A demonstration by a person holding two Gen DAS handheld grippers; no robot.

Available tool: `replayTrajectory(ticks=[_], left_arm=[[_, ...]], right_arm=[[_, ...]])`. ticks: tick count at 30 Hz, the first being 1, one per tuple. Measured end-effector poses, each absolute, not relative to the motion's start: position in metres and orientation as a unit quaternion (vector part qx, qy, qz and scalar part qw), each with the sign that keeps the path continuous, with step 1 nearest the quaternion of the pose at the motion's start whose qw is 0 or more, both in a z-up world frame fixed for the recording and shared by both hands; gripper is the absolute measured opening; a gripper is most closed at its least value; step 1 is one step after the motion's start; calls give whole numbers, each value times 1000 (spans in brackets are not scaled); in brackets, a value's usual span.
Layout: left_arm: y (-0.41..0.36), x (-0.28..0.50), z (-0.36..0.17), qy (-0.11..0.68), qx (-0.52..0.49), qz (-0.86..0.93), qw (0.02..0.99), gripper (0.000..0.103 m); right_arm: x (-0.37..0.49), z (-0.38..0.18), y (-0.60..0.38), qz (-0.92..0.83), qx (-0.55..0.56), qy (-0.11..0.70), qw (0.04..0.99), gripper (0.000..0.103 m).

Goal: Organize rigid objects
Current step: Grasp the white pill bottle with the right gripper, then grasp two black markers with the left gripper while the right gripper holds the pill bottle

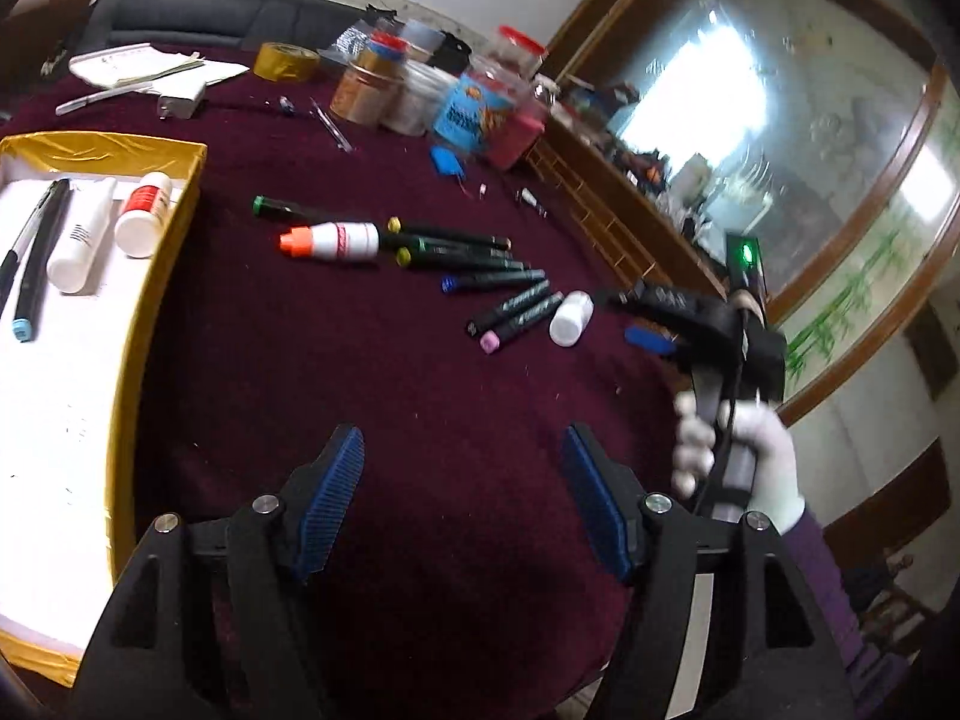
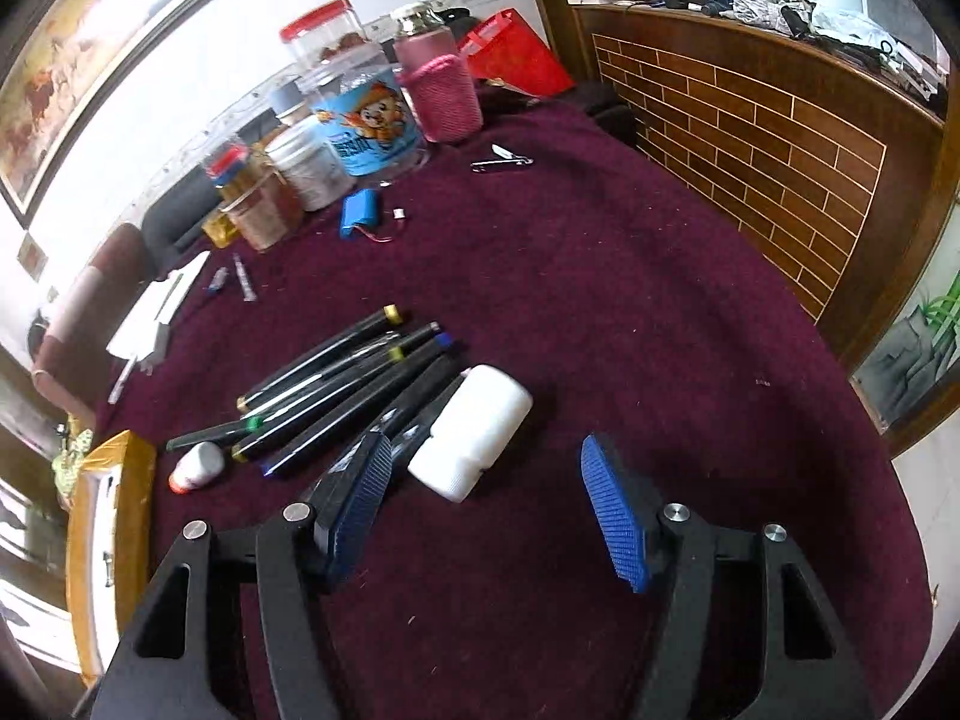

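Window glare, fisheye-warped, softly blurred edges

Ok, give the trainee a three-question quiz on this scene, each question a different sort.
1. True or false: the right gripper is shut on the white bottle.
2. What lies in the gold box? A) only markers B) a marker, a pen and white bottles C) the blue battery
3. Fill in: the bottle among the markers on the cloth has an ____ cap.

Key: 1 false, both it and the left gripper are open. 2 B. 3 orange, on the orange-capped bottle.
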State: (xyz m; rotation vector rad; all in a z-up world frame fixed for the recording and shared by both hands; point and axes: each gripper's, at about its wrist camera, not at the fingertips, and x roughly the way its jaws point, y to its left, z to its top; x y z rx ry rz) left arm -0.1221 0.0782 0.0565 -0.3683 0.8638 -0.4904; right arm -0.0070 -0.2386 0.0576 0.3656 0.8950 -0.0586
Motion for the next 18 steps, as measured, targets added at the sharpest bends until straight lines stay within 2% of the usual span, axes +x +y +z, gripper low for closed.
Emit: replayTrajectory(ticks=[5, 6, 7, 8, 14, 18], left_arm=[[73, -129, 56, 418, -163, -221, 866, 67], [72, -130, 57, 417, -158, -220, 868, 67], [69, -130, 59, 414, -149, -220, 871, 67], [66, -130, 61, 411, -139, -223, 873, 67], [30, -104, 71, 398, -57, -223, 888, 67], [-16, -68, 58, 414, 0, -226, 882, 67]], right_arm=[[20, 31, -238, -36, 202, 447, 870, 59], [23, 26, -238, -40, 204, 447, 870, 54], [25, 22, -237, -46, 208, 445, 870, 40], [24, 18, -240, -41, 225, 437, 870, 33], [2, 6, -258, -27, 274, 381, 883, 32], [0, 5, -262, -16, 289, 372, 882, 32]])
